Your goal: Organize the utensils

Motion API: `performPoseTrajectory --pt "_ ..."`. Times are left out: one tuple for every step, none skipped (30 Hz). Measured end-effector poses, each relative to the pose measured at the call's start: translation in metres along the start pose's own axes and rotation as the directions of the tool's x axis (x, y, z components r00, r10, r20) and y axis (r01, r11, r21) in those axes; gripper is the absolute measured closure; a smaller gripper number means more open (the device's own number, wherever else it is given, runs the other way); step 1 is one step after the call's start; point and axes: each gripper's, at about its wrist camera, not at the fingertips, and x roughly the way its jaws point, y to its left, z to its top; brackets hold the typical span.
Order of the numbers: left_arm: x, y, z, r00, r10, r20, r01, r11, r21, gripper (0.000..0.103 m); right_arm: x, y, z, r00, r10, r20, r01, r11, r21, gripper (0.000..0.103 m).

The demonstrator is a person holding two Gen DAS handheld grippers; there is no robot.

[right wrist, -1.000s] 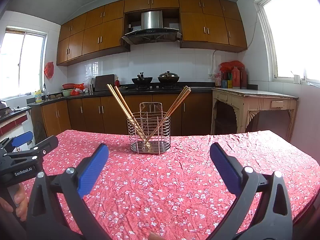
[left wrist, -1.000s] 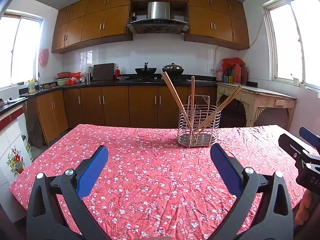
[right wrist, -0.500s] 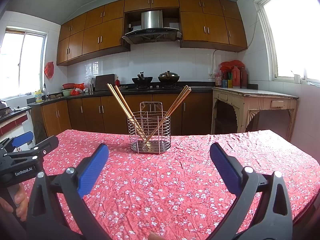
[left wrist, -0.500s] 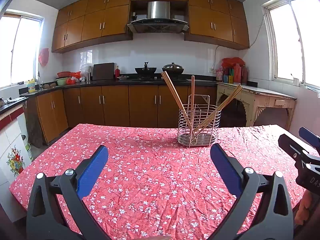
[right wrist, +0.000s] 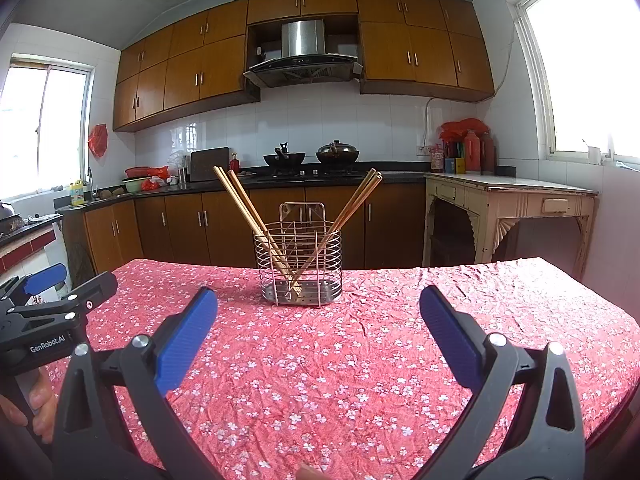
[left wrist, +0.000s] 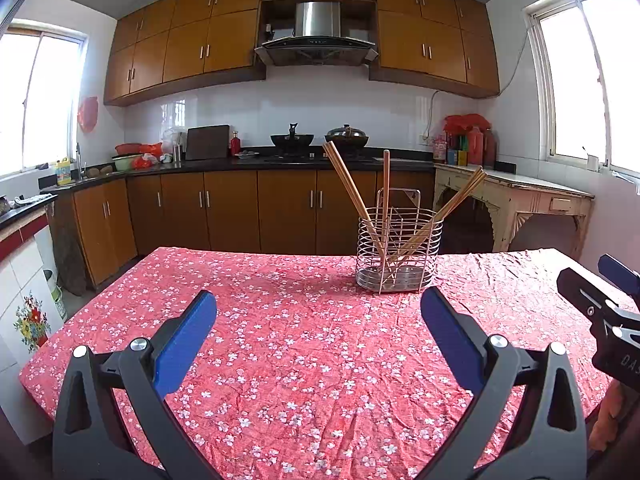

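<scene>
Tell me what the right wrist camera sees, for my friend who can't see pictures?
A wire utensil basket holding wooden chopsticks stands on a red flowered tablecloth. The right gripper hangs before it, blue jaws wide apart and empty, with the left gripper at the left edge and kitchen cabinets behind.

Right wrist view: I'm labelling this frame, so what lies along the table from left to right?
left gripper → left-leaning chopsticks → wire utensil holder → right-leaning chopsticks, all over the red floral tablecloth.

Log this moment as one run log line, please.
left gripper: open, empty | right gripper: open, empty | chopsticks: leaning in wire holder | tablecloth
</scene>
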Motion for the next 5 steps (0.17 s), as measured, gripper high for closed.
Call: performPoseTrajectory --pt "-0.0004 -0.0001 -0.0001 1.0 -0.001 0.001 0.001 1.0 0.0 0.002 0.0002 -0.0005 0.0004 1.0 -0.001 0.0 0.001 1.0 -0.001 0.004" --pt "0.0 0.0001 0.0005 1.0 -0.002 0.001 0.002 1.0 -0.001 0.002 0.0003 0.0001 0.0 1.0 -0.001 0.0 0.001 1.0 -0.001 0.004" --pt "-0.0001 0.0005 0.0008 1.0 -0.005 0.001 0.005 1.0 -0.002 0.002 0.0002 -0.0001 0.0001 1.0 -0.001 -0.001 0.001 1.0 0.0 0.004" --pt "-0.0002 0.0006 0.0009 1.0 -0.009 0.0 0.009 1.0 -0.003 0.002 0.0002 -0.0007 0.0004 1.0 0.0 0.0 0.0 1.0 0.0 0.004" --pt "-0.0002 0.0006 0.0011 1.0 -0.01 0.0 0.01 1.0 -0.003 0.002 0.0002 -0.0008 0.0005 1.0 0.0 -0.001 0.0 1.0 0.0 0.004"
